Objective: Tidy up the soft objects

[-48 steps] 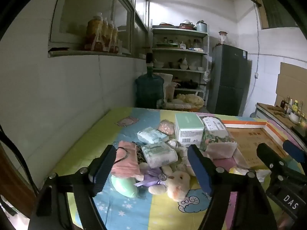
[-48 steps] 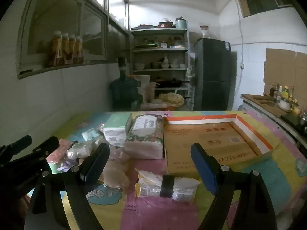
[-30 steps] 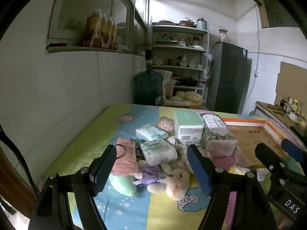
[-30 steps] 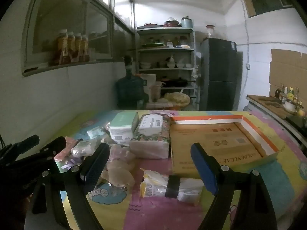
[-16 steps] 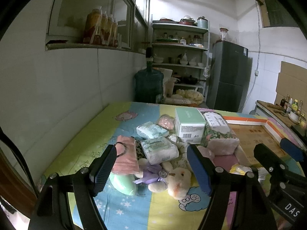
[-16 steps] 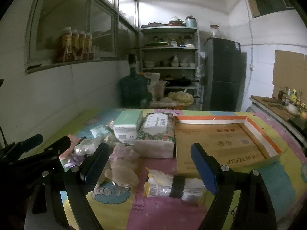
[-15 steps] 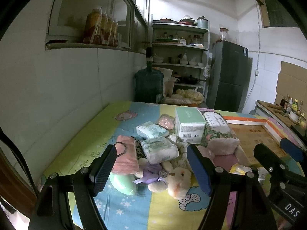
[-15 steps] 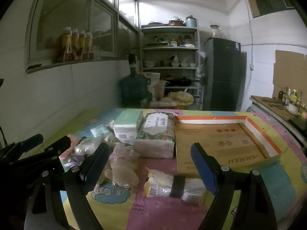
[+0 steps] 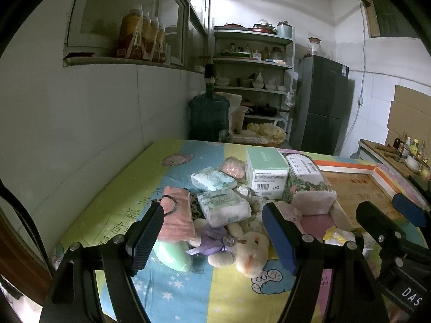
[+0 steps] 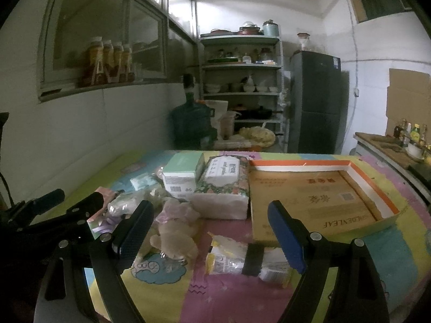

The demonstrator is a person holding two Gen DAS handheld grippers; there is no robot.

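Note:
A pile of soft things lies on the colourful tablecloth: a beige plush rabbit (image 9: 249, 253) with a purple bow, a pink folded cloth (image 9: 176, 219), a green soft piece (image 9: 172, 253), two tissue packs (image 9: 223, 208), a floral wipes pack (image 9: 307, 183) and a mint box (image 9: 266, 171). My left gripper (image 9: 212, 238) is open and empty, above the rabbit and cloth. My right gripper (image 10: 212, 234) is open and empty, over a yellow-white packet (image 10: 247, 262) with a black band. The rabbit (image 10: 175, 238) and wipes pack (image 10: 223, 185) also show in the right wrist view.
A shallow cardboard tray (image 10: 317, 202) with an orange and white rim lies at the right of the table. A wall runs along the table's left side. Behind the table stand a water jug (image 9: 208, 118), a shelf rack (image 9: 253, 86) and a dark fridge (image 9: 320, 107).
Both grippers have drawn slightly back and up from the table, so the pile sits a little lower in view. Both stay open and empty. Nothing on the table has moved.

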